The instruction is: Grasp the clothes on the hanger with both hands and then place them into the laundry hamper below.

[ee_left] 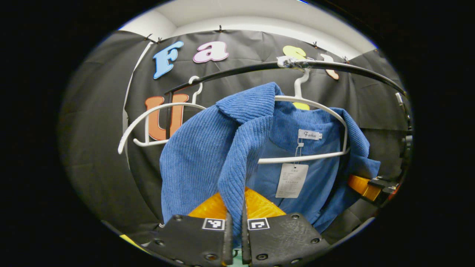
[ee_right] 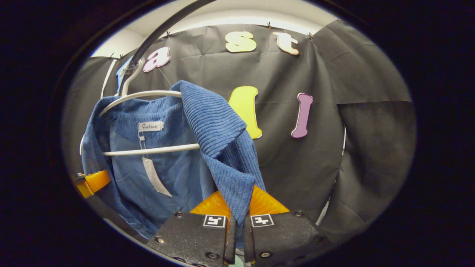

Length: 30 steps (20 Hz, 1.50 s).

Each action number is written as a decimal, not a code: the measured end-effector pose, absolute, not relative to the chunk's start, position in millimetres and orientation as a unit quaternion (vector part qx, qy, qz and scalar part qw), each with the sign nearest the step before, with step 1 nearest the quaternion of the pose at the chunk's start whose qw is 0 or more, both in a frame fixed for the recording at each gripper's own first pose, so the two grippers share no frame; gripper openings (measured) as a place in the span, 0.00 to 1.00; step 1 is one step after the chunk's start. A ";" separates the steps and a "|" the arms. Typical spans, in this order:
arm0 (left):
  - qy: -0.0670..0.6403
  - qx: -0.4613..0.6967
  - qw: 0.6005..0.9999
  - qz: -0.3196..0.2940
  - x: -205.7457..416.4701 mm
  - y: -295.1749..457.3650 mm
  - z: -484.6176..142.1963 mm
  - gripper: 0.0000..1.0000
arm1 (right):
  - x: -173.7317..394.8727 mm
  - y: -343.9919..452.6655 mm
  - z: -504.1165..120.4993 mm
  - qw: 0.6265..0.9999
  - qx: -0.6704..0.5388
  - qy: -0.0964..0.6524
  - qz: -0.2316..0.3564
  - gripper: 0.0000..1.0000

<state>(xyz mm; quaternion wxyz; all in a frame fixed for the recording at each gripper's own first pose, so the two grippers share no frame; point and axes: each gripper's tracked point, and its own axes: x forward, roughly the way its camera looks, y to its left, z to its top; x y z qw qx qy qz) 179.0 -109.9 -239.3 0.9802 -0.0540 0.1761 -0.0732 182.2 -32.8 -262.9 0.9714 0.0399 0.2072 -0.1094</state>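
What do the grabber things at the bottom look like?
Each gripper, left and right, has two flat plates with a rough dark surface, round screws, and a small square black-and-white marker on each plate. The body behind them is translucent orange plastic.

A white neck label (ee_left: 310, 134) is sewn inside the collar of the garment (ee_left: 200, 159); one short word in slanted script is printed on it, and the same label (ee_right: 150, 126) is seen on the garment (ee_right: 219, 126) in the right gripper view. A paper tag (ee_left: 291, 180) is hung below it on a thread; several lines of fine print are carried on it, too small to be read, and the tag (ee_right: 156, 181) is turned edgewise in the right gripper view. Two square coded markers (ee_left: 213, 223) are fixed on the left gripper (ee_left: 235, 196), and two more (ee_right: 215, 221) on the right gripper (ee_right: 237, 194).
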 end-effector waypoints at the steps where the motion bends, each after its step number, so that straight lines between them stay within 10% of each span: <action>1: 0.176 -0.056 0.981 -0.064 178.1 -105.0 -233.3 0.15 | 181.5 -34.1 -260.2 0.972 0.036 0.203 -0.112 0.09; 3: 0.186 -0.060 0.979 -0.066 176.2 -102.5 -237.2 0.03 | 180.9 -35.6 -259.0 0.973 0.025 0.200 -0.115 0.08; 30: 0.190 -0.104 0.974 -0.068 202.1 -19.0 -163.7 0.03 | 201.8 -45.3 -250.3 0.910 0.327 0.255 -0.007 0.06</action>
